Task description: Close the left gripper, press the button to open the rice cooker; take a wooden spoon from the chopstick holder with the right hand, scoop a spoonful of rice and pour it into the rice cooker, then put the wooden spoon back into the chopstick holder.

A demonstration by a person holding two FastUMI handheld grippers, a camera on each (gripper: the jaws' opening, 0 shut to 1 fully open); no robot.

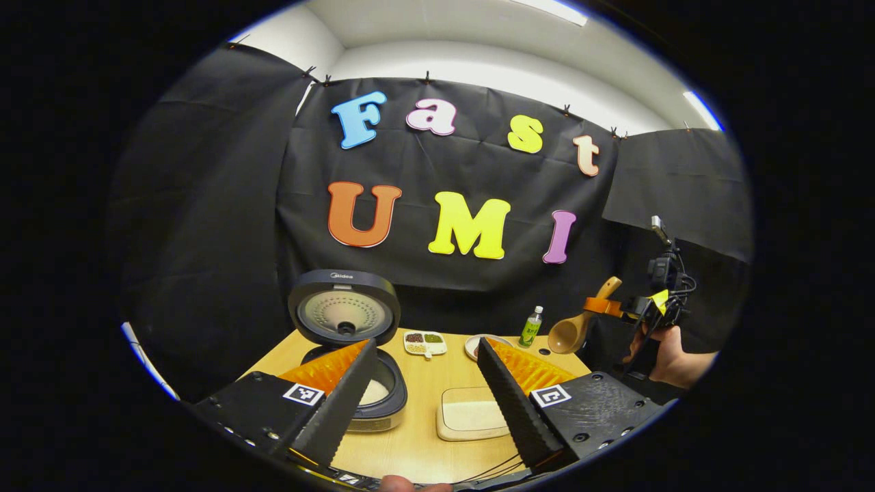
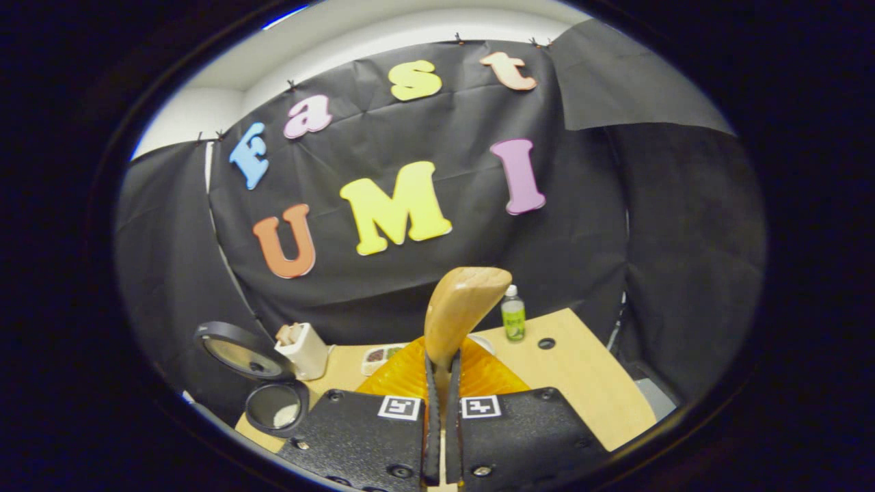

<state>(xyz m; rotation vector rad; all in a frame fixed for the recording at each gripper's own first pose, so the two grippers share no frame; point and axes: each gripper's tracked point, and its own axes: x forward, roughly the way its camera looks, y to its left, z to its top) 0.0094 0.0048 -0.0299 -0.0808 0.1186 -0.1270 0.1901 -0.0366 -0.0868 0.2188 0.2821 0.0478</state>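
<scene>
Left gripper view, near field: the left gripper [image 1: 425, 383] has its two fingers spread wide with nothing between them. Between and behind them lies a shallow tray of rice [image 1: 468, 413] on the wooden table [image 1: 417, 444]. At 9 o'clock from the tray stands the rice cooker [image 1: 372, 403], its lid [image 1: 344, 316] raised upright and the pot open. Middle field: a small divided dish [image 1: 424, 344] and a plate [image 1: 476, 345]; a green bottle [image 1: 530, 327] at 1 o'clock. At 3 o'clock a hand [image 1: 673, 359] holds the right gripper [image 1: 605, 307], raised above the table's right edge.

Right gripper view: the right gripper's fingers are closed narrowly on the handle of the wooden spoon [image 2: 458, 311], bowl uppermost. At 9 o'clock, farther off, stands the chopstick holder [image 2: 304, 350], just beside the cooker's lid.
</scene>
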